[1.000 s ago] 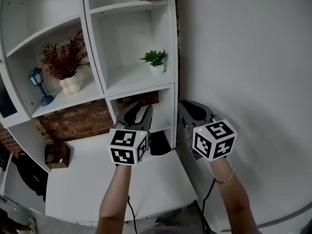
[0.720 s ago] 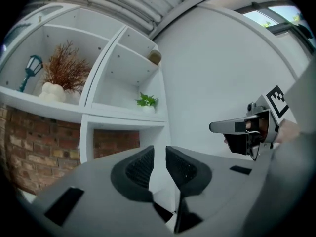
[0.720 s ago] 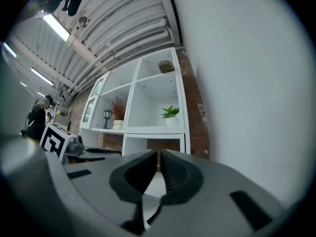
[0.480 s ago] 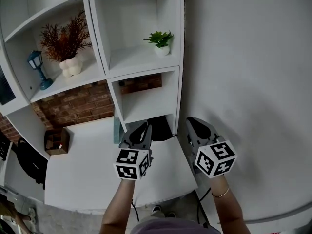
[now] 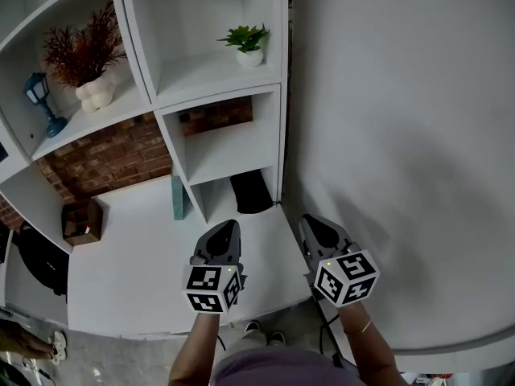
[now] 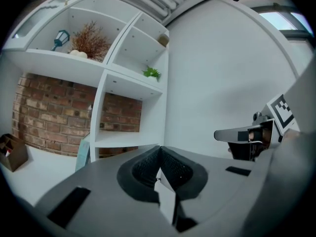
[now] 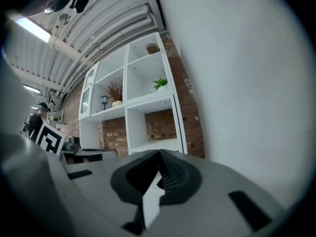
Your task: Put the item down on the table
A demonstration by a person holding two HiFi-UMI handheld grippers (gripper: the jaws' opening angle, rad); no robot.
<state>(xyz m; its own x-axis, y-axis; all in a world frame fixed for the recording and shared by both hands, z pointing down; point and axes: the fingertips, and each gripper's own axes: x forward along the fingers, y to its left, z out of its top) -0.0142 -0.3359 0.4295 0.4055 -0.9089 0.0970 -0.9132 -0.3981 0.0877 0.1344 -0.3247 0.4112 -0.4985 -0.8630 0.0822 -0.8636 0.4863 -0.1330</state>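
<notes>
A flat black item (image 5: 251, 191) lies on the white table (image 5: 137, 280) in the lowest shelf bay, against the wall. A thin teal item (image 5: 176, 197) (image 6: 82, 154) stands upright against the shelf's divider. My left gripper (image 5: 228, 226) (image 6: 159, 150) hovers over the table's front right part, well short of both items. Its jaws are shut with nothing between them. My right gripper (image 5: 310, 219) (image 7: 159, 154) is held beside it, past the table's right edge near the white wall. Its jaws also meet with nothing between them.
A white shelf unit (image 5: 201, 79) rises behind the table. It holds a small green plant (image 5: 244, 39), a dried red plant in a white vase (image 5: 84, 63) and a blue lantern (image 5: 39, 99). A brown box (image 5: 80, 221) sits at the table's left, before a brick wall (image 5: 105, 163).
Both grippers have drawn back from the shelf bay toward the table's front edge. The teal item, hidden behind the left gripper a second ago, now stands in plain view by the divider.
</notes>
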